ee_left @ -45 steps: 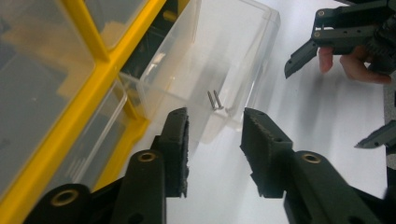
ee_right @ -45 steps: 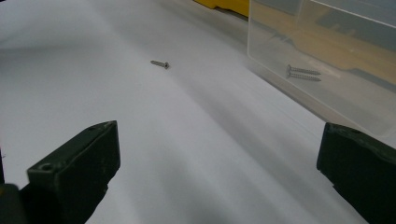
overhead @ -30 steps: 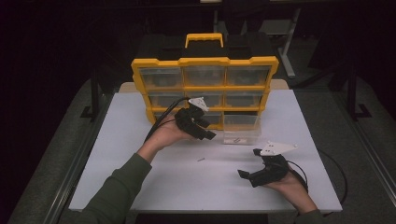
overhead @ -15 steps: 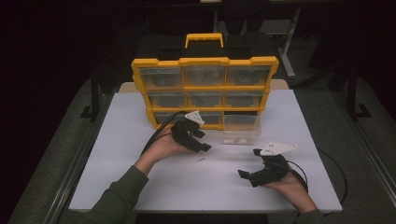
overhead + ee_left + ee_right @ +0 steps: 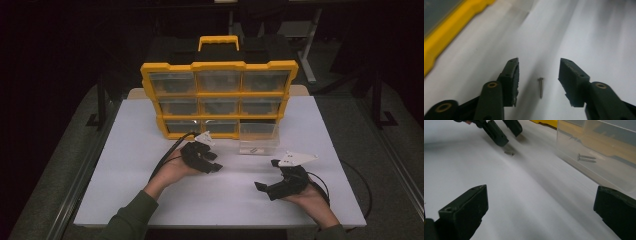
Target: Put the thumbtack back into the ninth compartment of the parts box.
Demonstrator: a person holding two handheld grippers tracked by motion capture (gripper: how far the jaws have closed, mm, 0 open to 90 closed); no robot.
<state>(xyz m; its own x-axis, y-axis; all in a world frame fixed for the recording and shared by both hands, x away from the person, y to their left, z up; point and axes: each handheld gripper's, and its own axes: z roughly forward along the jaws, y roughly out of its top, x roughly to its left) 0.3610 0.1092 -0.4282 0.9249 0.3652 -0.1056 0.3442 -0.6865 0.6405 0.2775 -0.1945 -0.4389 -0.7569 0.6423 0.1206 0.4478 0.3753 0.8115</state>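
Clear drawer (image 5: pixel 257 145) and yellow organizer (image 5: pixel 219 98) beside screw (image 5: pixel 540 87), between closing, unclamped left hand-held gripper (image 5: pixel 538 75) pads.

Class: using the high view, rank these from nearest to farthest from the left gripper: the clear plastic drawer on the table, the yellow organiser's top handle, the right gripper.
1. Clear plastic drawer: on the white table, just right of the left gripper.
2. Right gripper: farther right and closer to the table's near edge.
3. Yellow top handle: at the back, atop the yellow drawer organiser.
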